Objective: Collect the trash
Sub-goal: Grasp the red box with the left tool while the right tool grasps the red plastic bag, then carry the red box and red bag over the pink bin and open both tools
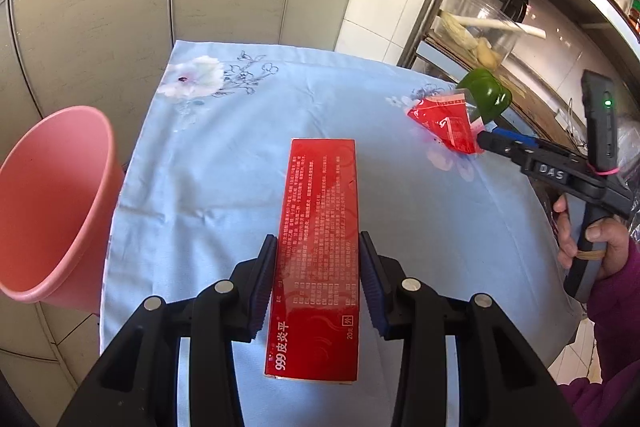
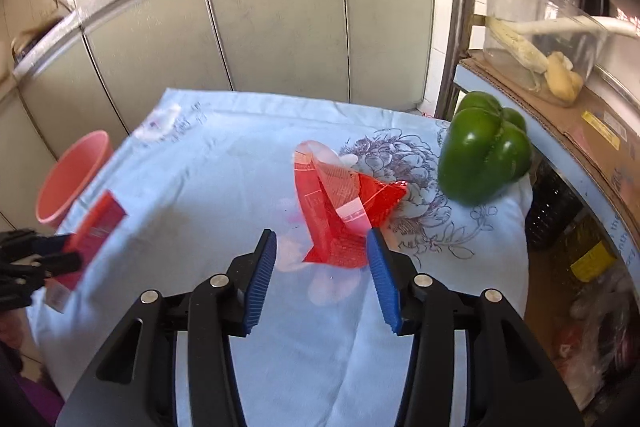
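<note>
Table point(image 1: 224, 155), blue cloth, fills mid-frame. Pink bin point(image 1: 52, 211) at left edge. Red box point(image 1: 316, 255), centre-bottom in left wrist view, clamped between left claw's point(image 1: 316, 281) pads, lifted. Red wrapper point(image 2: 340, 211), centre in right wrist view, lies w/ its near corner between right claw's point(image 2: 322, 277) part-open jaws; right pad touching, no squeeze. Step: box pickup done. Next, judged: carry box to bin at frame left; right claw closes on wrapper.

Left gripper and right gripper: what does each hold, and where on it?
The left gripper clamps the red box across its long sides, near the middle. The right gripper holds nothing; the red wrapper lies at its open fingertips.
</note>
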### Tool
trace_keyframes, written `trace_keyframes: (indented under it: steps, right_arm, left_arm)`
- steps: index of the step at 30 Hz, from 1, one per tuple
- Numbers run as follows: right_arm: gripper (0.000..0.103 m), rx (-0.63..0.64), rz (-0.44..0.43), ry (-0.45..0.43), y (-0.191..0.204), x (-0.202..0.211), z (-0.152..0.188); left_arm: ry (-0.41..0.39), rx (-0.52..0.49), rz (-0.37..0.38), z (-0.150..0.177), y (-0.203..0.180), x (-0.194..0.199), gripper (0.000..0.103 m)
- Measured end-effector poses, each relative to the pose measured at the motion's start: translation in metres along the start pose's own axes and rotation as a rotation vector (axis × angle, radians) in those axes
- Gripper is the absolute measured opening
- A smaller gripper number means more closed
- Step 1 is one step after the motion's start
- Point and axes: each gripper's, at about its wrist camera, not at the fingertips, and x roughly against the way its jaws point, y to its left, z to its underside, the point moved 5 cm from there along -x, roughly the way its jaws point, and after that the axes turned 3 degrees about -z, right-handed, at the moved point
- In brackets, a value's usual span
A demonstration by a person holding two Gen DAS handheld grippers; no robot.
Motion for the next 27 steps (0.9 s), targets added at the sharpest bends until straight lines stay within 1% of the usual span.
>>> trace_keyframes:
  steps: [6,9,10,11,12,14,19,21,24,27]
  right_arm:
    - [0.048,0.027,0.063,0.008,-0.005,-0.016,-0.008]
    - [0.047,0.048,0.069,0.0,-0.003,-0.02,-0.008]
    - [0.039,0.047,0.066,-0.006,-0.002,-0.019,-0.007]
    - [0.028,0.044,0.059,-0.009,-0.002,-0.019,-0.007]
    - [0.01,0.033,0.055,-0.008,-0.003,-0.02,-0.007]
    - [0.001,-0.007,0.043,-0.008,-0.006,-0.018,-0.006]
    - [0.0,-0.041,-0.012,-0.032,0.004,-0.002,-0.006]
    - [0.0,-0.05,-0.061,-0.055,0.016,0.009,-0.01]
    - [0.0,-0.032,-0.158,-0.085,0.047,0.022,-0.02]
    - [0.0,0.029,-0.251,-0.107,0.088,0.032,-0.032]
  left_arm:
    - [-0.01,0.019,0.006,0.0,0.005,0.0,0.039]
    - [-0.021,0.028,0.011,0.0,0.006,0.002,0.039]
    - [-0.026,0.029,0.014,0.0,0.007,0.004,0.039]
    - [-0.029,0.031,0.014,0.001,0.008,0.004,0.039]
    - [-0.036,0.033,0.012,0.001,0.008,0.005,0.039]
    - [-0.054,0.039,0.011,0.0,0.009,0.009,0.039]
    - [-0.107,0.052,0.014,-0.003,0.015,0.023,0.039]
    - [-0.127,0.066,0.012,-0.006,0.019,0.029,0.039]
    - [-0.169,0.093,0.0,-0.01,0.03,0.042,0.039]
    - [-0.222,0.133,-0.039,-0.014,0.051,0.061,0.039]
